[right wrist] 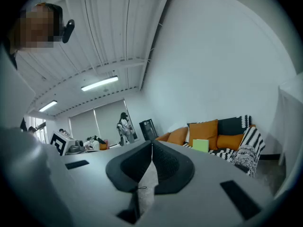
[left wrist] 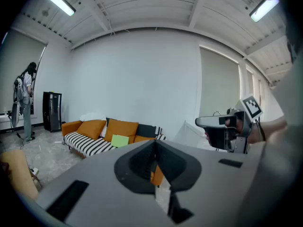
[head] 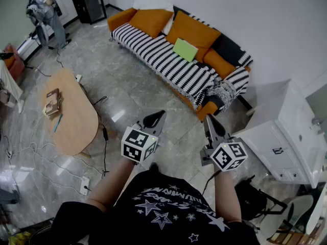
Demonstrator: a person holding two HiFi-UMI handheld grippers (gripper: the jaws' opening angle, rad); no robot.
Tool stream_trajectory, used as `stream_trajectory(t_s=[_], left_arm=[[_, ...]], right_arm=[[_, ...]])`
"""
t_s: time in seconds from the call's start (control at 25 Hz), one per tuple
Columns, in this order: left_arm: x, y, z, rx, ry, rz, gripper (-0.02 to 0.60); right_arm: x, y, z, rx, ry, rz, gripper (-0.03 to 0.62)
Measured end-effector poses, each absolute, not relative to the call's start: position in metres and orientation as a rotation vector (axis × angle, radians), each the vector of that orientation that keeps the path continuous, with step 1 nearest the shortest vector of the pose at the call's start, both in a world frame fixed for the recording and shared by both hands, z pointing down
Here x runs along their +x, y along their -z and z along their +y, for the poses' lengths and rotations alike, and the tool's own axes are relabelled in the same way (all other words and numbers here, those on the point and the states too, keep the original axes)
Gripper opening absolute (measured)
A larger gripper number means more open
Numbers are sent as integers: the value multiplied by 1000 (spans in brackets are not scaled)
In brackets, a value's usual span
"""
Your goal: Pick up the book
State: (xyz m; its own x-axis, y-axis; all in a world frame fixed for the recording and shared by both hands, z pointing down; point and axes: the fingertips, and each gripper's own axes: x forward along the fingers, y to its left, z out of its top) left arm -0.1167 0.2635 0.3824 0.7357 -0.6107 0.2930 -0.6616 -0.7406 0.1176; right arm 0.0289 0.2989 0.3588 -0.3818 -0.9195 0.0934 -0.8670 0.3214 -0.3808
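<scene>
Both pairs of jaws are sitting closed with nothing between them, tips meeting. The left gripper point(head: 159, 115) and the right gripper point(head: 209, 117) are hovering side by side over the floor in front of the person. In the head view the green book point(head: 185, 49) is lying on the striped sofa point(head: 153, 52), leaning against the orange cushions point(head: 196, 32), at about twelve o'clock from the grippers and well apart from them. A wooden table point(head: 76, 119) is standing at nine o'clock.
</scene>
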Motion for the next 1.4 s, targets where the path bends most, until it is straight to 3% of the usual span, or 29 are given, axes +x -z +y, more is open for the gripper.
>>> stream_trajectory(t_s=[1.4], left_arm=[[-194,-410,172,2620,-293,-1030,6]], right_arm=[[3,-390,198,-1817,623,2401,27]])
